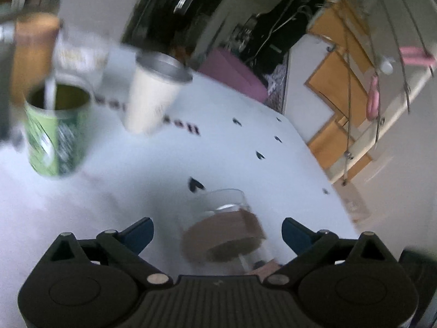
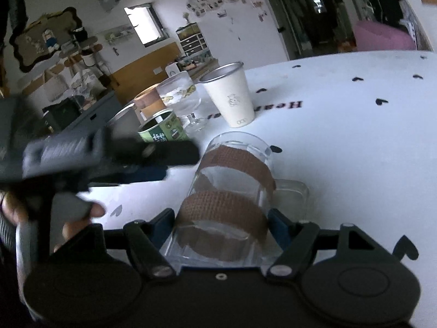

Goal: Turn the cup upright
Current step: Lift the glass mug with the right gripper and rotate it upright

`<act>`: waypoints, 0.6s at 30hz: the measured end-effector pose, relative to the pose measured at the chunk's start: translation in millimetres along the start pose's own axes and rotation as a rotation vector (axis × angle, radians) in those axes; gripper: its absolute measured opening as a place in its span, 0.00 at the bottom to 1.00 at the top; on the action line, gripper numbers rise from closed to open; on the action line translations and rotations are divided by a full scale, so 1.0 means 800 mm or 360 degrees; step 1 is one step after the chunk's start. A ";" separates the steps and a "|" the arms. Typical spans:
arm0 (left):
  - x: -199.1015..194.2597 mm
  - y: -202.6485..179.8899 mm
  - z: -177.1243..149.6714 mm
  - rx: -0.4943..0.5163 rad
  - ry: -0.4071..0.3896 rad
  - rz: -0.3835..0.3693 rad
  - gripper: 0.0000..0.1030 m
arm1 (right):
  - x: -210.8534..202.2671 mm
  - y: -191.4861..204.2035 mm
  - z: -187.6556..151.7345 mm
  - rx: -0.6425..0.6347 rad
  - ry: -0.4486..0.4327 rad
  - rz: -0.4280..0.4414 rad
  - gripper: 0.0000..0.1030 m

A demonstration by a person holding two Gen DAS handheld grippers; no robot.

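Note:
A clear glass mug [image 2: 232, 188] with two brown woven bands and a side handle stands on the white table, its flat closed end up, so it looks upside down. My right gripper [image 2: 221, 222] is shut on the mug's lower band, a blue pad on each side. In the left wrist view the mug [image 1: 226, 232] lies between the wide-apart blue fingers of my left gripper [image 1: 217, 235], which is open and touches nothing. That left gripper [image 2: 114, 158] shows blurred to the left of the mug in the right wrist view.
Behind the mug stand a white paper-style cup [image 2: 232, 95] with a metal rim, a green printed can [image 2: 164, 131], a stemmed glass [image 2: 183, 98] and a brown-banded cup [image 2: 148, 101]. The white tablecloth [image 2: 355, 142] has black hearts and lettering. The table edge runs at the right [image 1: 322, 161].

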State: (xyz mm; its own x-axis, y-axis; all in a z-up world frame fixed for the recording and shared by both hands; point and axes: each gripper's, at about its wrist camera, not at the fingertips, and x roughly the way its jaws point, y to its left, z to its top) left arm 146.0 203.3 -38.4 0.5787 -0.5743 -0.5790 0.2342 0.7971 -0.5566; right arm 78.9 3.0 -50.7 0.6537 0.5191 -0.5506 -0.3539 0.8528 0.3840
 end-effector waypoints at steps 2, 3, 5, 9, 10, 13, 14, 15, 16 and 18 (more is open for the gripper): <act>0.014 0.005 0.003 -0.0066 0.0036 -0.0006 0.95 | -0.001 0.001 -0.001 0.0003 -0.0007 0.0000 0.73; 0.019 0.007 0.003 -0.0085 0.0048 -0.0006 0.95 | -0.001 0.001 -0.002 0.0004 -0.0010 -0.0001 0.73; 0.030 0.011 0.001 -0.0132 0.0078 -0.0027 0.95 | -0.002 0.002 -0.003 0.0004 -0.0015 -0.0004 0.74; 0.042 0.018 0.000 -0.0188 0.0109 -0.0040 0.93 | -0.003 0.005 -0.006 0.0000 -0.0021 -0.0007 0.74; 0.045 0.019 0.001 -0.0210 0.0106 -0.0033 0.92 | -0.002 0.005 -0.006 0.0000 -0.0022 -0.0009 0.74; 0.051 0.026 0.003 -0.0289 0.0109 -0.0042 0.86 | -0.002 0.007 -0.007 -0.0002 -0.0024 -0.0012 0.74; 0.053 0.028 0.004 -0.0315 0.0110 -0.0053 0.85 | -0.003 0.007 -0.007 -0.0004 -0.0024 -0.0013 0.74; 0.054 0.029 0.004 -0.0332 0.0110 -0.0064 0.82 | -0.003 0.008 -0.007 -0.0006 -0.0025 -0.0014 0.74; 0.056 0.031 0.004 -0.0348 0.0113 -0.0079 0.80 | -0.002 0.008 -0.007 -0.0008 -0.0024 -0.0015 0.74; 0.056 0.032 0.002 -0.0359 0.0109 -0.0100 0.78 | -0.003 0.010 -0.007 -0.0016 -0.0026 -0.0023 0.73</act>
State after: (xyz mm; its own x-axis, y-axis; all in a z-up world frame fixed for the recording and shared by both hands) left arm 179.2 198.2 -77.1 0.5124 -0.6389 -0.5738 0.0834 0.7021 -0.7072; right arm 70.6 9.2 -50.5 0.6695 0.5056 -0.5442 -0.3507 0.8609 0.3685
